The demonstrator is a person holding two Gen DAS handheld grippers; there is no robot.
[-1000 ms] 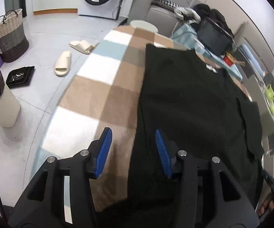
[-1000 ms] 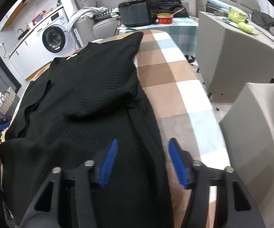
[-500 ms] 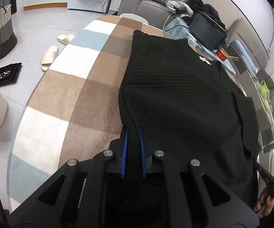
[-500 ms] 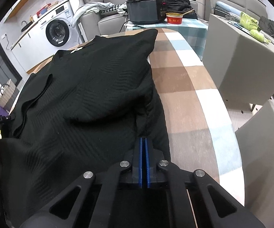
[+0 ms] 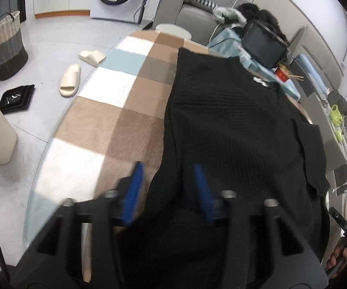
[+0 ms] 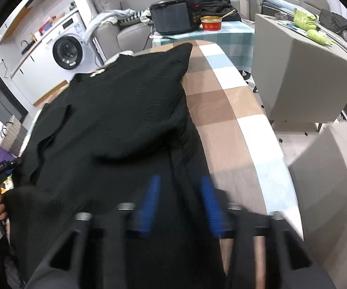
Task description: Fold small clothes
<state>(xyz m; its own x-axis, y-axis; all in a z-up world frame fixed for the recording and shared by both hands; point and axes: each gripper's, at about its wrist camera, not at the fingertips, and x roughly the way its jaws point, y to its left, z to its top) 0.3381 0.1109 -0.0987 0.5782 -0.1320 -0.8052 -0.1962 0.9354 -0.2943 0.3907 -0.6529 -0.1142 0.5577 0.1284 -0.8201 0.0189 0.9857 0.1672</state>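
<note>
Left hand-held gripper [image 5: 167, 192], blue fingers apart, over black sweater [image 5: 233, 132] edge on checked blanket [image 5: 106, 110].

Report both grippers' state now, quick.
Left gripper: open, jaws apart over the near edge of the black sweater, gripping nothing.
Right gripper: open, jaws apart over the sweater's other near edge, gripping nothing.

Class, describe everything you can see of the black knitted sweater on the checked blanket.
The black knitted sweater is ribbed, with a small white neck label. It lies flat along the brown, white and blue checked blanket, sleeves folded inward. Its near hem sits between the open left gripper and the open right gripper; neither clamps it.
</note>
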